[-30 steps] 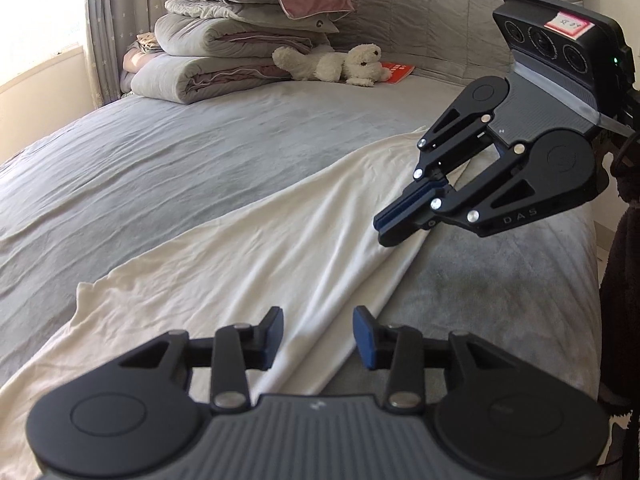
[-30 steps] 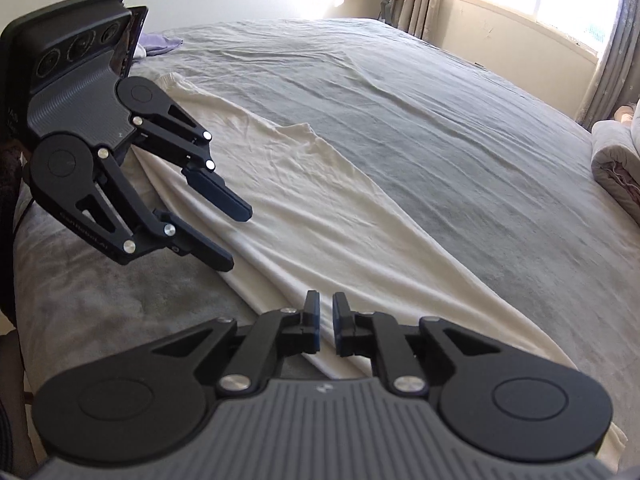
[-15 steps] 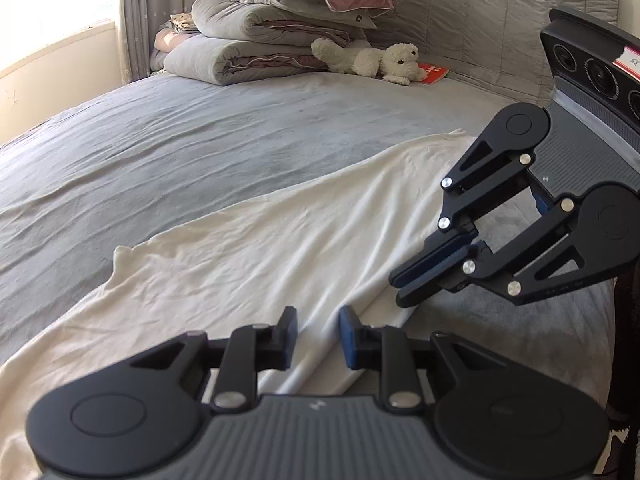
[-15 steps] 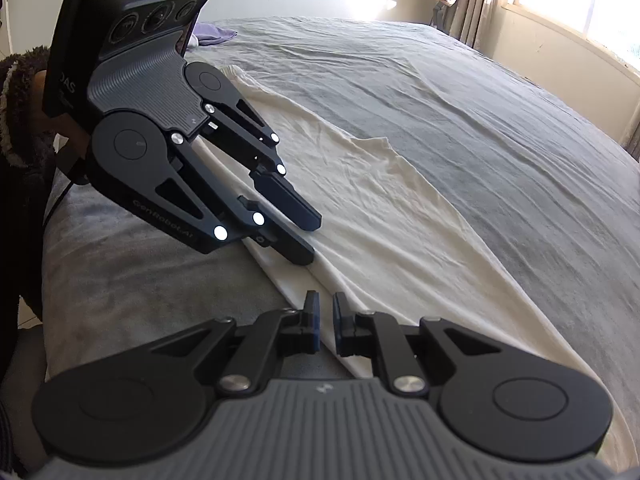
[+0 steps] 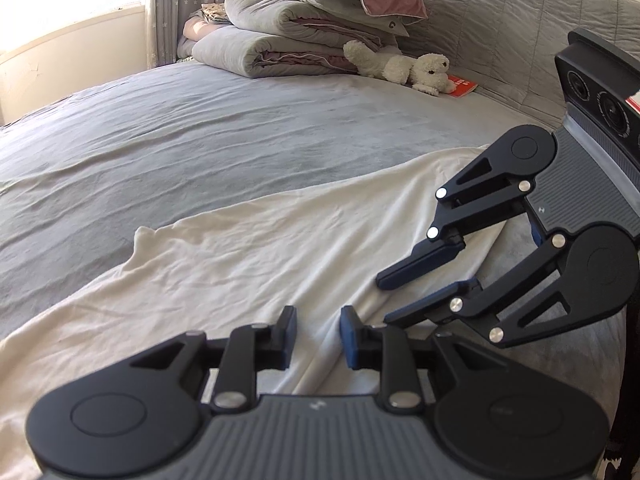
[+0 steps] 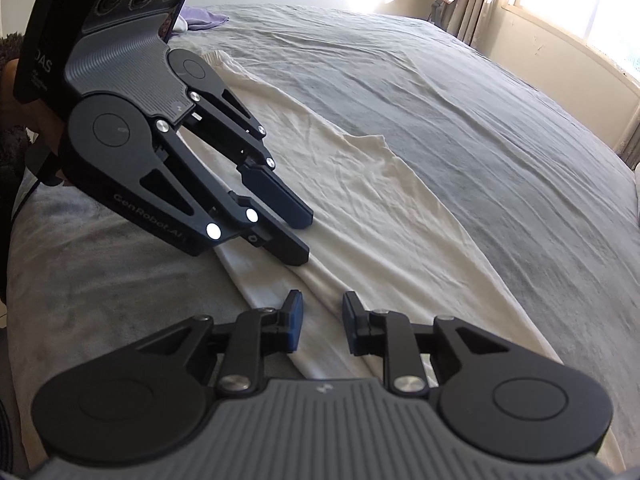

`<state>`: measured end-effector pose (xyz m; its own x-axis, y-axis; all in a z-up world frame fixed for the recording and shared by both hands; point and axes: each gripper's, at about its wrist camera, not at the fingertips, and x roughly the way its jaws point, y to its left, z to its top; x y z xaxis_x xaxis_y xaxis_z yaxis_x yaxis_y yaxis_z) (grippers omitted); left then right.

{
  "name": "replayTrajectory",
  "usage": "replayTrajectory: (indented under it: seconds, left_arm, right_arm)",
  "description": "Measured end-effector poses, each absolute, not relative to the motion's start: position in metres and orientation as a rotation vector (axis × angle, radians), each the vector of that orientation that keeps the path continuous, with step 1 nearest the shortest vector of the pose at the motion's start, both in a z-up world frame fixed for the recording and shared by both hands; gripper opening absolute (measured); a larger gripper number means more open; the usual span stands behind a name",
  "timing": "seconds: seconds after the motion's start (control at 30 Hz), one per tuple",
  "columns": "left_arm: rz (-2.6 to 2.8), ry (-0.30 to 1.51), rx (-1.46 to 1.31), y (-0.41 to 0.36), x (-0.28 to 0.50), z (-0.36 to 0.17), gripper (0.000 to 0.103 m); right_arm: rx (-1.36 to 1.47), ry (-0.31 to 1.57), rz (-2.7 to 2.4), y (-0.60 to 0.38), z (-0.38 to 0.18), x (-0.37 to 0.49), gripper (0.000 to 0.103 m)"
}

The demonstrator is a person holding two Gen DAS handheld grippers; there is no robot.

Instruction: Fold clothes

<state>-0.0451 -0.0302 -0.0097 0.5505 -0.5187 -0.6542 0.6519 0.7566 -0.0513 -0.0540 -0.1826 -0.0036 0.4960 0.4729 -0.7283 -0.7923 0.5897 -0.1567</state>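
A long cream garment [image 5: 260, 248] lies spread across the grey bed [image 5: 200, 152], with a folded edge along its near side. My left gripper [image 5: 318, 320] hovers over that edge, its jaws a small gap apart with nothing pinched. The right gripper [image 5: 386, 300] comes in from the right, close by, pointing down at the same edge. In the right wrist view the garment [image 6: 380, 220] runs away along the bed. My right gripper [image 6: 322, 304] is opening, with the fold below the gap and its pads off the cloth. The left gripper [image 6: 305, 240] sits just beyond it.
Folded quilts and pillows [image 5: 304, 40] are stacked at the bed's head, with a white plush toy [image 5: 400, 66] and a red booklet [image 5: 462, 87] beside them. A purple cloth [image 6: 206, 20] lies at the far end. A dark fuzzy sleeve [image 6: 12, 80] shows behind the left gripper.
The two grippers have drawn closer together over the garment's near edge. The left jaws have narrowed. The right jaws, nearly shut before, have parted.
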Motion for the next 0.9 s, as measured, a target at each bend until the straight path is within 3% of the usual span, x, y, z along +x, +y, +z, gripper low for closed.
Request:
replayTrajectory:
  seconds: [0.23,0.43,0.9]
  left_arm:
    - [-0.734,0.682,0.2,-0.018,-0.054,-0.005,0.031]
    - [-0.767,0.661,0.208,-0.009,-0.065,-0.002,0.034]
    - [-0.756,0.609,0.347,-0.014,-0.078,-0.006,0.03]
  right_arm:
    - [-0.519,0.691,0.772,-0.184,-0.002,-0.051,0.003]
    - [-0.476,0.685,0.784,-0.191,0.007,-0.053,0.001]
    - [-0.391,0.7,0.864,-0.203,0.027,-0.06,0.001]
